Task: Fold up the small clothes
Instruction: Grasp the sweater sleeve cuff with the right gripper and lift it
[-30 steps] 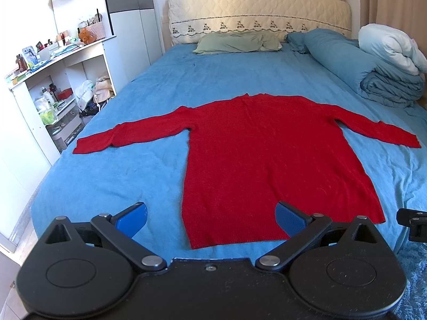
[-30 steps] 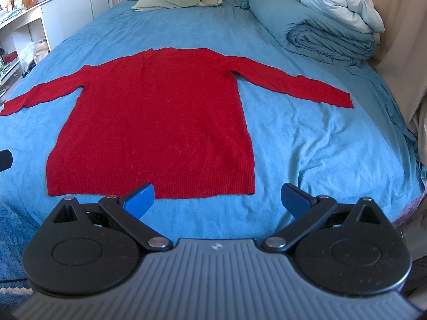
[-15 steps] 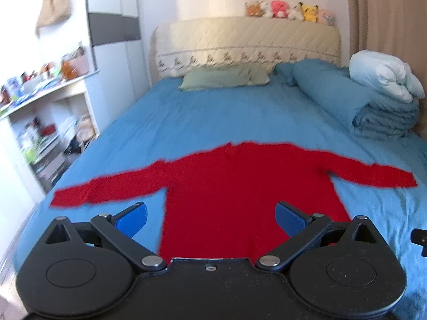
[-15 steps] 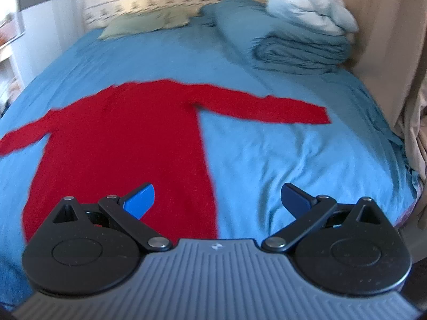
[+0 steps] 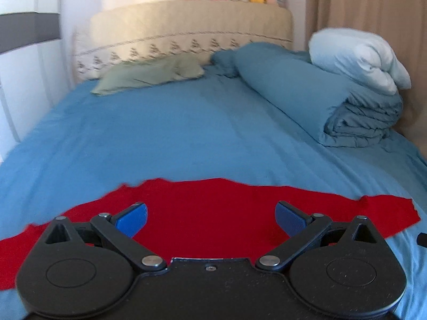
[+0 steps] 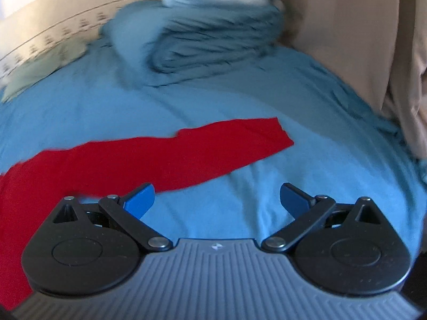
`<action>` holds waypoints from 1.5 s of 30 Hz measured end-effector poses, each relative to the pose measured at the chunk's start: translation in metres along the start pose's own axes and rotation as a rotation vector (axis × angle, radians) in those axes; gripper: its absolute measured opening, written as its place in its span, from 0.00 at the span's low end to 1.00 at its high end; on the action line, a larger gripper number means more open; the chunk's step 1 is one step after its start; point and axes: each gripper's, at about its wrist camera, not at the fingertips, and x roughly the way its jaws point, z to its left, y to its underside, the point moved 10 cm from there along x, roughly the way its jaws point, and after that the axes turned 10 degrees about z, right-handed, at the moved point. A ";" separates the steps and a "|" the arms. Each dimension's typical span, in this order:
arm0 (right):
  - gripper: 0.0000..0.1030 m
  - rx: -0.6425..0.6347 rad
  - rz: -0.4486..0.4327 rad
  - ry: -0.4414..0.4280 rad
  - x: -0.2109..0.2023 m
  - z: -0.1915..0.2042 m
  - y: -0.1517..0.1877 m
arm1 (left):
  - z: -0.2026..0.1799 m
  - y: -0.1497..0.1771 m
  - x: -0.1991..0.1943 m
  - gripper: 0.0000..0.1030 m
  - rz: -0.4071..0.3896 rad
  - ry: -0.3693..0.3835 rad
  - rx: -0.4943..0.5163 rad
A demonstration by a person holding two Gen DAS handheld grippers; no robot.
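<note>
A red long-sleeved sweater [image 5: 208, 208] lies flat on the blue bed sheet [image 5: 170, 133]. In the left wrist view only its shoulders and upper body show; the lower part is hidden under my left gripper [image 5: 211, 217], which is open and empty above the sweater's upper body. In the right wrist view the sweater's right sleeve [image 6: 202, 149] stretches to the right. My right gripper [image 6: 216, 199] is open and empty, over bare sheet just in front of that sleeve.
A rolled blue duvet [image 5: 315, 101] with a white pillow [image 5: 357, 56] on it lies at the back right. A green pillow [image 5: 152, 73] rests against the cream headboard [image 5: 186, 34]. A beige curtain [image 6: 360, 40] hangs along the right side.
Both grippers have moved forward over the bed toward the sweater's shoulders. The right one has swung to the right toward the right sleeve. Both stay open.
</note>
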 end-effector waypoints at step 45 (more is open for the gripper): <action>0.19 -0.074 -0.028 -0.787 -0.016 0.304 -0.072 | 0.149 0.000 0.064 1.00 0.218 -0.070 -0.072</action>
